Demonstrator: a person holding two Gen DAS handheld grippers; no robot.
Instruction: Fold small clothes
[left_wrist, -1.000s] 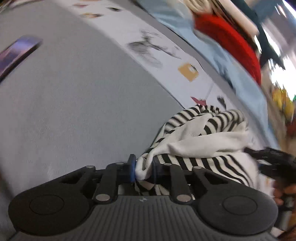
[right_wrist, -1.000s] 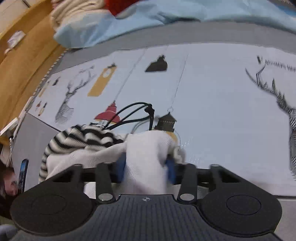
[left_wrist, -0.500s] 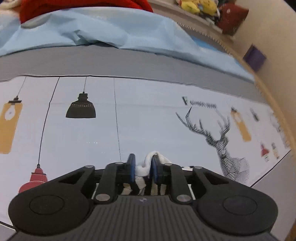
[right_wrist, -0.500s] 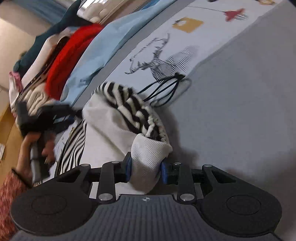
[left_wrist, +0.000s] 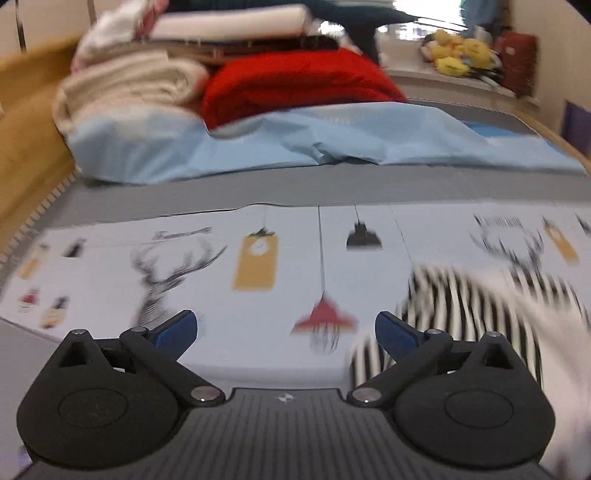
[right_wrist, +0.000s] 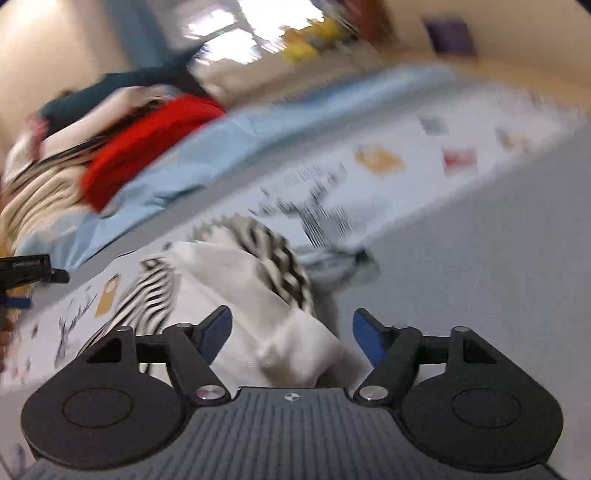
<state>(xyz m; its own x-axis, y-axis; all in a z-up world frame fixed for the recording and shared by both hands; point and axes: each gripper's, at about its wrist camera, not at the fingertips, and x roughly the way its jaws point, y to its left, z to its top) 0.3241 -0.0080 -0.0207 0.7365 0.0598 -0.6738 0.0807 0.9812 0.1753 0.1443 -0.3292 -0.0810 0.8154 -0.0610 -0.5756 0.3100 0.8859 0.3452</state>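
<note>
In the left wrist view, the left claw (left_wrist: 286, 326) is spread wide with nothing between its blue pads (left_wrist: 177, 328). It hovers over a printed sheet (left_wrist: 258, 295) showing deer, lamps and tags. At about 3 o'clock from the claw lies the striped garment (left_wrist: 480, 306), black-and-white stripes with a white part blurred toward 4 o'clock; its edge passes just behind the right-side pad. Toward 12 o'clock a light blue cloth (left_wrist: 332, 144) lies across the bed, and beyond it sit a cream folded blanket (left_wrist: 129, 88) at 11 o'clock and a red folded blanket (left_wrist: 299, 81) near 12 o'clock.

In the right wrist view, heavily blurred, the right claw (right_wrist: 291, 330) is also released, its fingers wide apart. The garment's white part (right_wrist: 280, 325) sits between the fingers without being pinched, and its striped part spreads toward 11 o'clock. At 9 o'clock, at the frame edge, part of the other black tool shows. Grey bedding (right_wrist: 480, 240) fills the area toward 2 o'clock, and the red blanket lies toward 10 o'clock.
</note>
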